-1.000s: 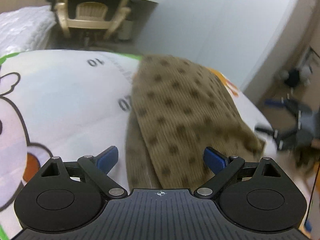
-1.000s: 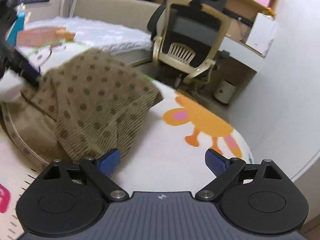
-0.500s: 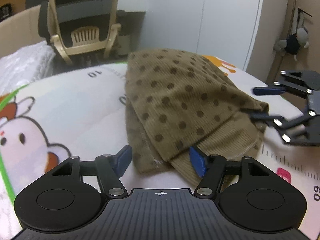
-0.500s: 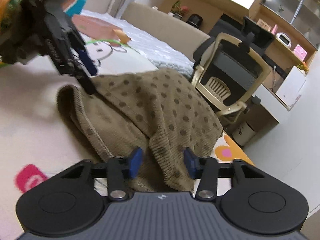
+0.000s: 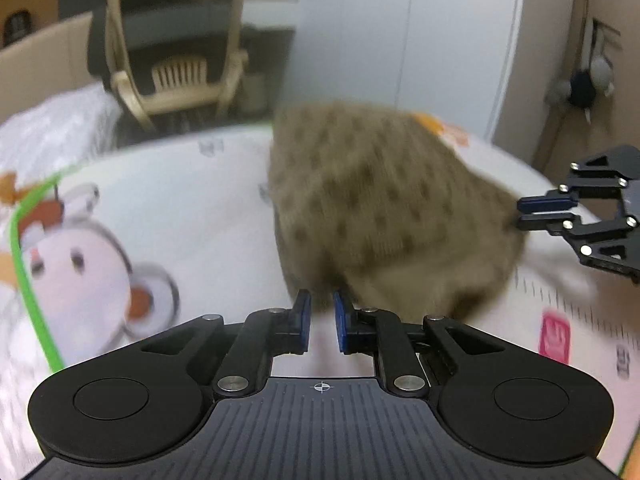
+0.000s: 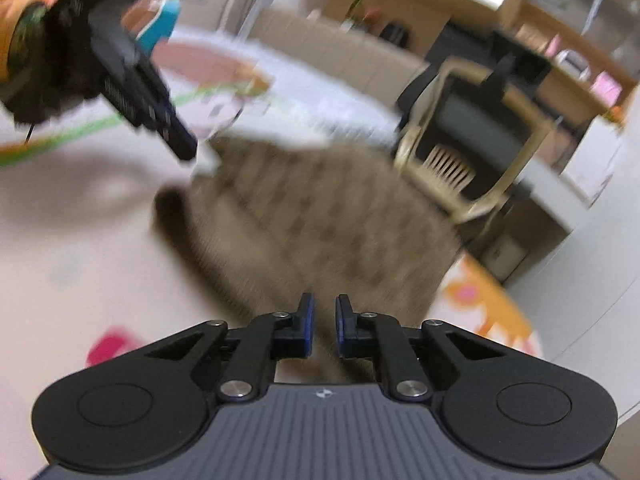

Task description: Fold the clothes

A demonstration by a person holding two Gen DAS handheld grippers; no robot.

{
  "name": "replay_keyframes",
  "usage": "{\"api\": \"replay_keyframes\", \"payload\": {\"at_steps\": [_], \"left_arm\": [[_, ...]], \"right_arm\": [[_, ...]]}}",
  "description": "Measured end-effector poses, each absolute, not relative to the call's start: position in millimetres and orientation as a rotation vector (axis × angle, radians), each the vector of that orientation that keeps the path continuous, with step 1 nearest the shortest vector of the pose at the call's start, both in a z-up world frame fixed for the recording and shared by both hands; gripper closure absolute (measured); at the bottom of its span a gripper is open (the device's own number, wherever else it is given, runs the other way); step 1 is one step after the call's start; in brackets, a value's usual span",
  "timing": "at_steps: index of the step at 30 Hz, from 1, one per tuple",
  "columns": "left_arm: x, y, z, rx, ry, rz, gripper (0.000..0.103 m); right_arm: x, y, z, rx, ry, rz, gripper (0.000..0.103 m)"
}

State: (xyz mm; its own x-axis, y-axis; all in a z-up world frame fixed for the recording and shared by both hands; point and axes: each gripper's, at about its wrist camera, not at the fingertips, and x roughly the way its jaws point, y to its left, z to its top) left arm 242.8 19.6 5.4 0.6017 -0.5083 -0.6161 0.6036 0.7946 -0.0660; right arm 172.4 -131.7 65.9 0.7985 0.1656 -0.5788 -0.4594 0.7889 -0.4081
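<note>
Clearly, in the left wrist view, the left gripper (image 5: 320, 314) pinches the near edge of the brown dotted corduroy garment (image 5: 384, 208) on the cartoon-printed mat (image 5: 160, 200). Opposite, the right gripper (image 6: 323, 326) clamps its edge too; both corners should likely travel level together.

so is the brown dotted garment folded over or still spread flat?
Folded over. The brown dotted garment lies doubled on the printed mat, an upper layer overlapping a lower one along its near edge. Motion blur hides finer creases.
</note>
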Motion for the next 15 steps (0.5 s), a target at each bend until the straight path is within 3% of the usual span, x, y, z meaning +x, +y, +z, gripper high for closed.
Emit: {"api": "replay_keyframes", "payload": {"at_steps": [2,3,4,5,7,9,15], "left_arm": [[236,19,10,0.135,0.648,-0.672,0.076],[232,18,12,0.125,0.640,-0.685,0.065],[229,18,14,0.115,0.632,-0.697,0.051],[226,18,16,0.105,0.625,-0.710,0.045],[220,13,20,0.100,0.607,-0.725,0.028],[222,-9,18,0.154,0.579,-0.702,0.023],[231,-34,-25,0.299,0.712,-0.658,0.022]], "right_arm": [[167,-136,71,-0.567,0.542,0.352,0.090],[169,-138,77,-0.554,0.528,0.338,0.088],[171,-141,83,-0.541,0.513,0.324,0.079],[173,-144,88,-0.527,0.498,0.310,0.067],[180,-146,94,-0.506,0.479,0.286,0.052],[188,-147,93,-0.478,0.485,0.272,0.046],[216,-157,64,-0.419,0.636,0.210,0.045]]}}
